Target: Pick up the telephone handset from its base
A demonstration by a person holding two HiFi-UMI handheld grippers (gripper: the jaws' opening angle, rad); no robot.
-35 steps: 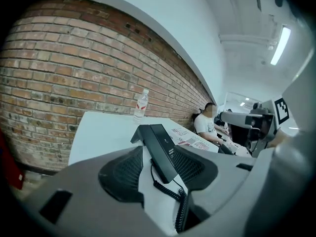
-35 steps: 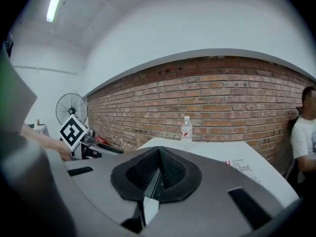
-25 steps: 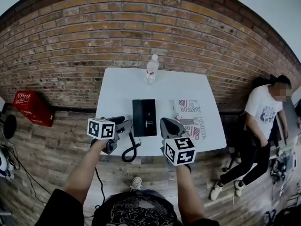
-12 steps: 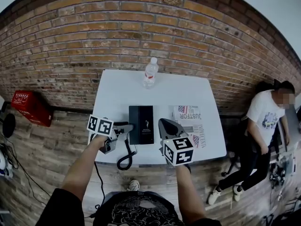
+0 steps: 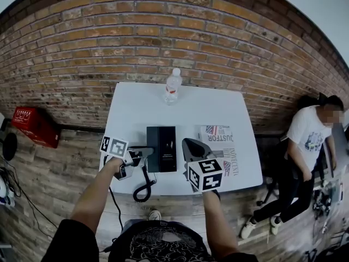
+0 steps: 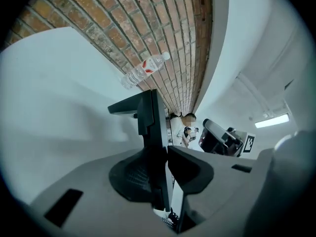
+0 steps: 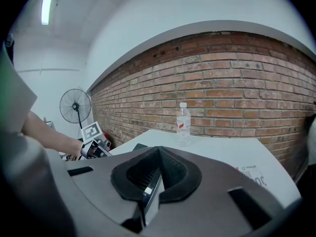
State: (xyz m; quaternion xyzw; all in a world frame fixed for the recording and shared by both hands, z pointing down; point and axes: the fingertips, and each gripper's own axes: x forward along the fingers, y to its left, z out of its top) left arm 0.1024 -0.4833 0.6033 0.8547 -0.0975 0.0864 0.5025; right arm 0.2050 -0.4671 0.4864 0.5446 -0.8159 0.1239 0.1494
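A black telephone (image 5: 162, 149) lies on the white table (image 5: 136, 108), its coiled cord (image 5: 144, 185) hanging over the front edge. My left gripper (image 5: 142, 154) reaches in from the left and is at the phone's left side, where the handset lies. In the left gripper view the gripper is rolled on its side. The black handset (image 6: 152, 127) stands between the jaws of the left gripper (image 6: 165, 149), which are closing, and both pads touch it. My right gripper (image 5: 188, 143) hovers just right of the phone, shut and empty. Its pads meet in the right gripper view (image 7: 157, 154).
A clear water bottle (image 5: 173, 85) stands at the table's far edge by the brick wall. A printed newspaper (image 5: 221, 145) lies right of the phone. A person (image 5: 311, 141) sits on the floor at the right. A red crate (image 5: 32, 125) is at the left.
My left gripper has moved right and down to the phone's left side and rolled over. Its jaws have closed in around the handset. The right gripper has edged forward.
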